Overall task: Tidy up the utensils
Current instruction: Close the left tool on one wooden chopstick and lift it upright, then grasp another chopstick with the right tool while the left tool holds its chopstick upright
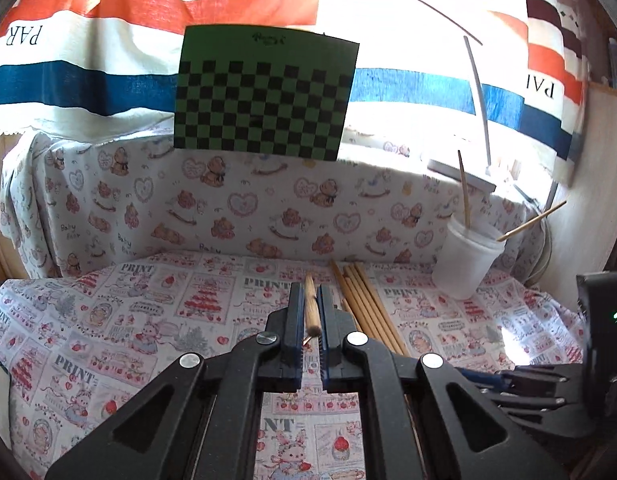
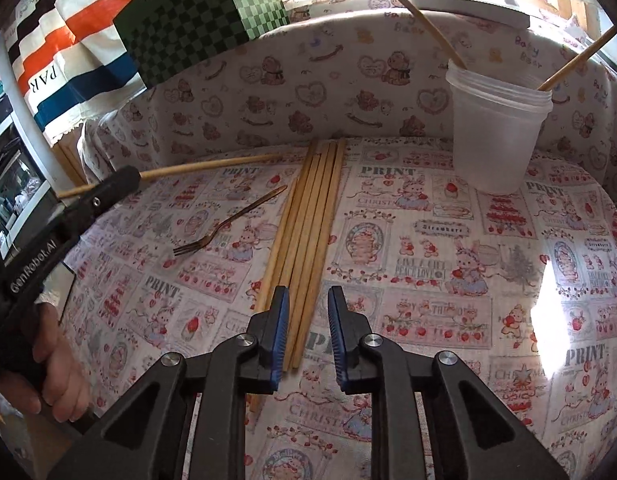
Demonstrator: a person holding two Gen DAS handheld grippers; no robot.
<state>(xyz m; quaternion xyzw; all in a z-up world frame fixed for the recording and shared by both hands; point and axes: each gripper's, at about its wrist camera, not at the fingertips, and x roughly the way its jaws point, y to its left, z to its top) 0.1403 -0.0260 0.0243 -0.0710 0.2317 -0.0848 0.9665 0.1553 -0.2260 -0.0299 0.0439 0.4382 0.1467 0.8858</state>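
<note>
Your tabletop (image 2: 428,240) wears a printed cloth; a white plastic cup (image 2: 494,136) with two chopsticks stands at the back right. Loose chopsticks (image 2: 308,232) lie bundled mid-table, a fork (image 2: 228,224) just left. Your left tongs (image 1: 310,312) clamp one chopstick (image 1: 310,304), lifted. Your right tongs (image 2: 308,328) stand slightly apart over the bundle, gripping nothing.

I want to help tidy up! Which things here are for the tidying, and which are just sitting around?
For the tidying: chopstick in the left gripper; chopsticks on the cloth; fork; plastic cup holding two sticks; right gripper.

Just sitting around: checkered board; striped cloth.
</note>
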